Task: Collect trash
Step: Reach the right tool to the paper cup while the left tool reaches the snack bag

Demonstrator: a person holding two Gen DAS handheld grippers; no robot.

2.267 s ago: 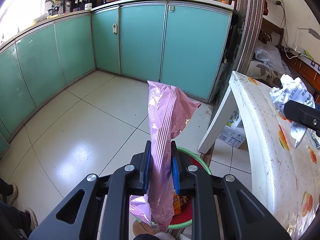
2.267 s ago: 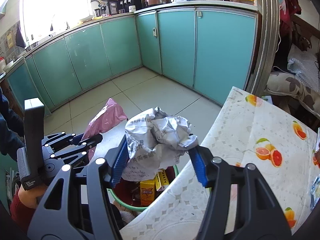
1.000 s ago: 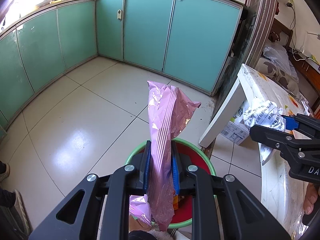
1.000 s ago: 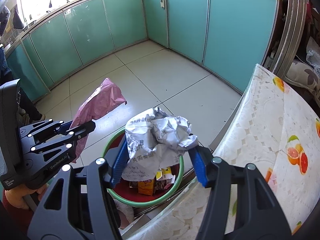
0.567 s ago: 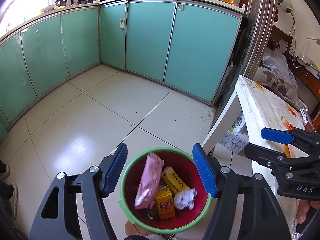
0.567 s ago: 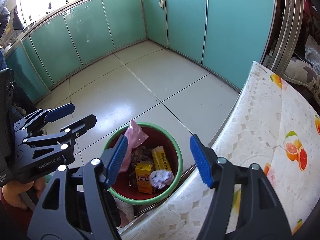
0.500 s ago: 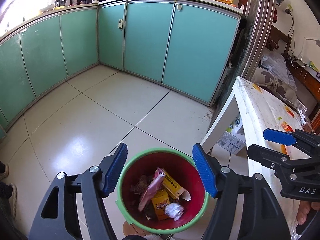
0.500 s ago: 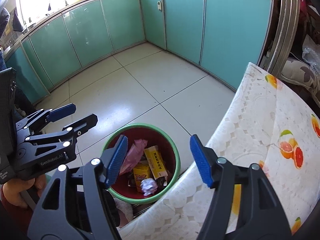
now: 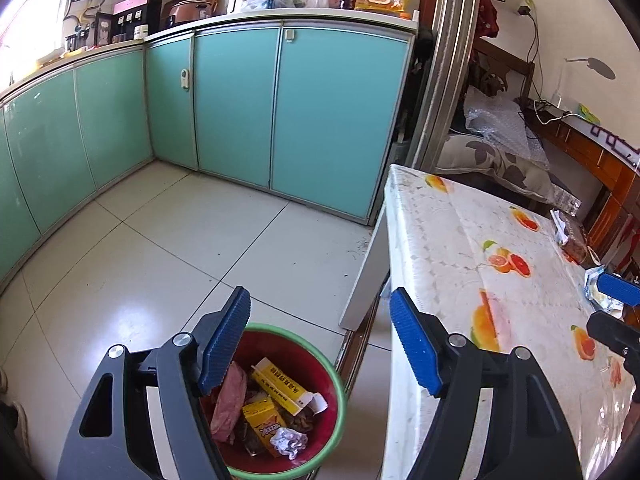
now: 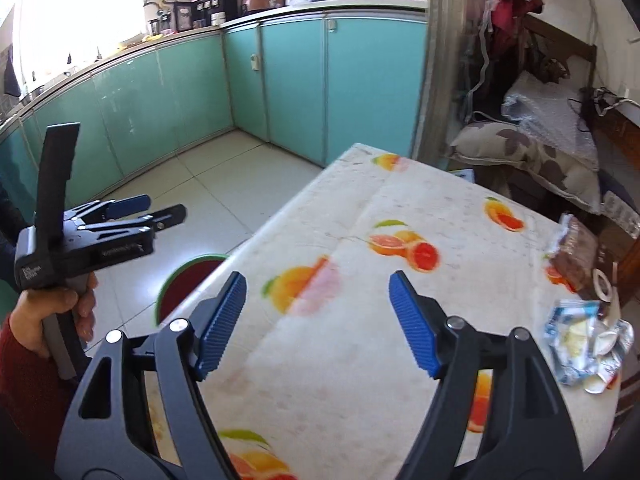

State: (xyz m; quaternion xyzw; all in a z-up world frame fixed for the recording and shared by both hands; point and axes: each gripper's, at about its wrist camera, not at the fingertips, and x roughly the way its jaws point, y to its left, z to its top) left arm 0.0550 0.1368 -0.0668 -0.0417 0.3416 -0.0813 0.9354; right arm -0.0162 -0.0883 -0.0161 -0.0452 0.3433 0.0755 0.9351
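Observation:
A red trash bin with a green rim [image 9: 338, 380] stands on the floor beside the table; it holds a pink bag [image 9: 228, 404], yellow boxes [image 9: 280, 384] and a crumpled paper ball [image 9: 289, 442]. My left gripper [image 9: 320, 340] is open and empty above the bin. My right gripper [image 10: 318, 320] is open and empty over the fruit-print tablecloth [image 10: 360, 360]. A blue-white crumpled wrapper [image 10: 582, 344] and a brown packet [image 10: 574, 254] lie at the table's right. The bin's edge [image 10: 180, 280] shows past the table's corner in the right wrist view.
Teal cabinets [image 9: 240, 112] line the far side of the tiled floor [image 9: 140, 260]. A sofa with cushions and bubble wrap [image 10: 552, 120] sits behind the table. A roll of tape [image 10: 602, 282] lies near the brown packet. The left gripper [image 10: 148, 210] is seen left of the table.
Both grippers opened and dropped the pink bag and the crumpled paper into the bin. Since then the right gripper has swung right, over the table; the left gripper has turned toward the table.

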